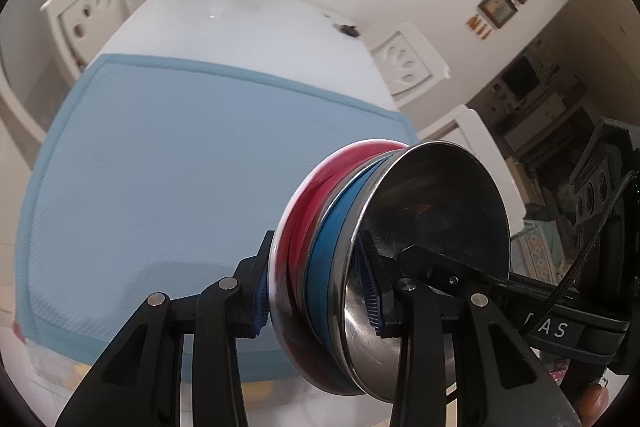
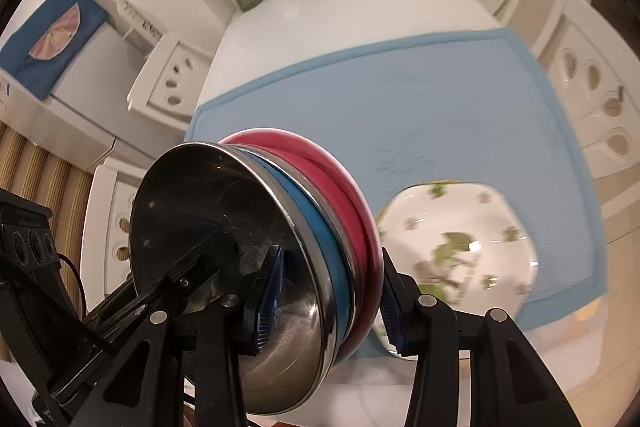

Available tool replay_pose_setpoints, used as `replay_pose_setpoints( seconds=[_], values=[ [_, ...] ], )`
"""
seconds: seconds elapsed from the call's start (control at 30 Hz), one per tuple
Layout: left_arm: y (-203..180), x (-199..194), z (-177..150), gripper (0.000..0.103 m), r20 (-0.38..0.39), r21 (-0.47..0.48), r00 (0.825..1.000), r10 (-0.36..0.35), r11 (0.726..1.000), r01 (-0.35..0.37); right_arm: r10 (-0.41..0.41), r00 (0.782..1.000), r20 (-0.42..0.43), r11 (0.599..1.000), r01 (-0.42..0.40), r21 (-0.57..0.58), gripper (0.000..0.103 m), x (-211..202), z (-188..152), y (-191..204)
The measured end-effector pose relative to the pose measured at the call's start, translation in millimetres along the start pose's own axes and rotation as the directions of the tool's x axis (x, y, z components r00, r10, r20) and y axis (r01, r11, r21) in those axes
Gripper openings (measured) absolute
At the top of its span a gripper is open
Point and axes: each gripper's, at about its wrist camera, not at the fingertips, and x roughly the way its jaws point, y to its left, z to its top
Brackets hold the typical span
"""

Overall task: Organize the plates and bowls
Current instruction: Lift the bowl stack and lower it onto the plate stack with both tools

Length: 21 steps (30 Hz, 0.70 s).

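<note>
A: Left wrist view first. What's in the left gripper (image 1: pixel 318 301)?

B: Its jaws are clamped on the rim of a stack of bowls (image 1: pixel 384 267), lower right of the frame: a steel bowl (image 1: pixel 436 223) nested in a blue bowl (image 1: pixel 332 247), with red bowls (image 1: pixel 308 211) behind. The stack is tipped on edge above the blue mat (image 1: pixel 180 167), which lies on the white table (image 1: pixel 248 27).

A: Any writing?

B: Only "TAS" on a black strap (image 1: pixel 560 329) at lower right; the rest is cut off.

A: And the right wrist view?

B: The right gripper (image 2: pixel 330 301) grips the same stack's rim from the opposite side, lower centre. A floral plate (image 2: pixel 460 247) rests on the mat at lower right. No legible text here.

A: How far along?

B: I'd judge well along: the bowls are already nested, but the stack is in the air, not yet set down, and the plate lies alone.
</note>
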Motion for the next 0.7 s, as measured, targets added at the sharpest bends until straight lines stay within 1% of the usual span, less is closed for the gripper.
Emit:
replay_pose_setpoints(
  seconds=[0.17, 0.3, 0.47, 0.7],
  values=[
    [-34.7, 14.3, -2.5, 0.034, -0.009, 0.016, 1.0, -0.019, 1.0, 0.019, -0.014, 1.0, 0.019, 1.0, 0.014, 0.02, 0.044, -25.7, 2.6, -38.1],
    [-55.0, 33.9, -9.5, 0.034, -0.039, 0.007, 0.999, -0.02, 1.0, 0.02, -0.022, 1.0, 0.008, 0.999, 0.022, 0.039, 0.044, -31.7, 3.8, -68.2],
    [-64.6, 59.9, -24.9, 0.034, -0.089, -0.023, 0.996, 0.009, 1.0, -0.011, -0.019, 0.999, -0.039, 0.999, 0.021, 0.046, 0.044, -16.1, 3.7, -97.1],
    [-66.4, 94.4, -46.6, 0.034, -0.157, -0.062, 0.986, 0.058, 0.996, -0.068, 0.002, 0.989, -0.145, 0.999, 0.004, 0.039, 0.044, 18.5, -5.5, -128.0]
  ],
)
